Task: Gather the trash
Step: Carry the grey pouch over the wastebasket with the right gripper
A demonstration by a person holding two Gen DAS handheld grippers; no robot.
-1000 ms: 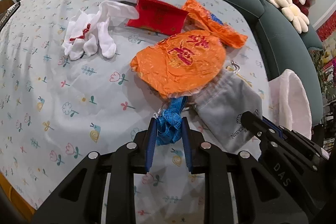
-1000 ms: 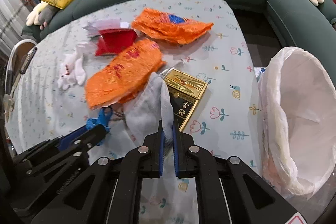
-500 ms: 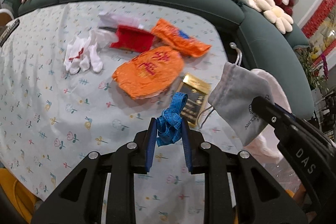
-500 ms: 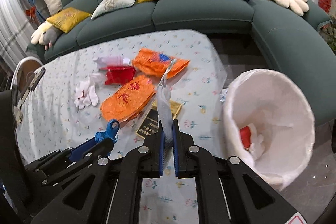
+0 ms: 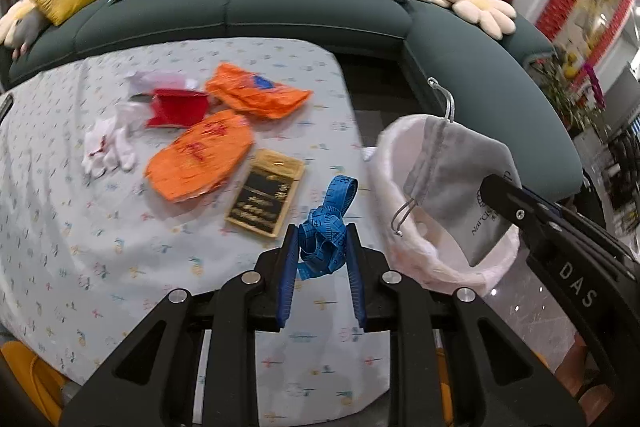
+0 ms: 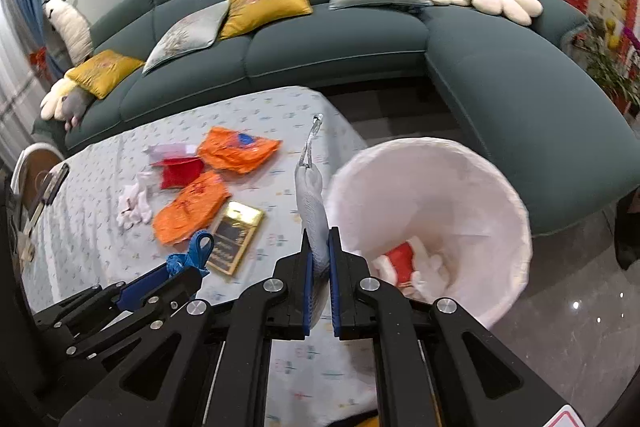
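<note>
My left gripper (image 5: 322, 233) is shut on a crumpled blue measuring tape (image 5: 326, 235) and holds it above the table's right edge. My right gripper (image 6: 320, 239) is shut on a grey drawstring pouch (image 6: 312, 203), lifted beside the white-lined trash bin (image 6: 500, 187). In the left wrist view the pouch (image 5: 460, 167) hangs in front of the bin (image 5: 384, 155). The bin holds red and white scraps (image 6: 404, 261). The tape and left gripper also show in the right wrist view (image 6: 192, 255).
On the flowered tablecloth (image 5: 80, 227) lie two orange bags (image 5: 200, 163) (image 5: 260, 95), a gold-and-black box (image 5: 266, 197), a red packet (image 5: 178, 109), white gloves (image 5: 108, 147) and white paper. A green sofa (image 6: 320, 39) with cushions curves behind. Glossy floor (image 6: 580, 327) lies right.
Both grippers have lifted their loads off the table and pulled back and right. The pouch now hangs by the bin, and the bin's inside has come into view.
</note>
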